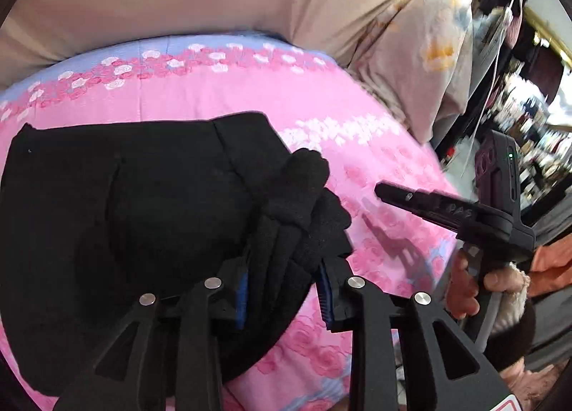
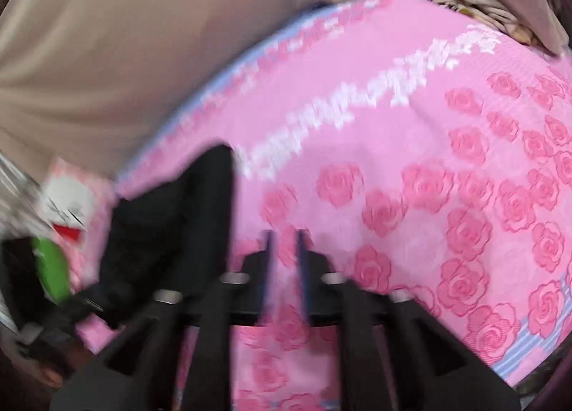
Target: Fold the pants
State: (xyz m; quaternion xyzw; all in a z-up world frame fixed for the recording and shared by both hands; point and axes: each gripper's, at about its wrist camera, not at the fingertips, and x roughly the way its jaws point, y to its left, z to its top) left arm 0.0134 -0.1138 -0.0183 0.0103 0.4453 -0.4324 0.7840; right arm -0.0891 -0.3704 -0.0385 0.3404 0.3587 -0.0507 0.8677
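- the black pants [image 1: 107, 218] lie folded on the pink rose bedspread [image 1: 221, 100], near its blue edge.
- the left gripper [image 1: 286, 278] pinches a bunched fold of the pants.
- the right gripper [image 2: 284, 268] is a bit open over the bedspread, holding nothing.

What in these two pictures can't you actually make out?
- Black fabric pants, left wrist view: lower part hidden behind the left gripper; fold layers lost in uniform black.
- Green and white things, right wrist view: motion blur, cut by the left edge.
- Cluttered shelves, left wrist view: blurred, too small.
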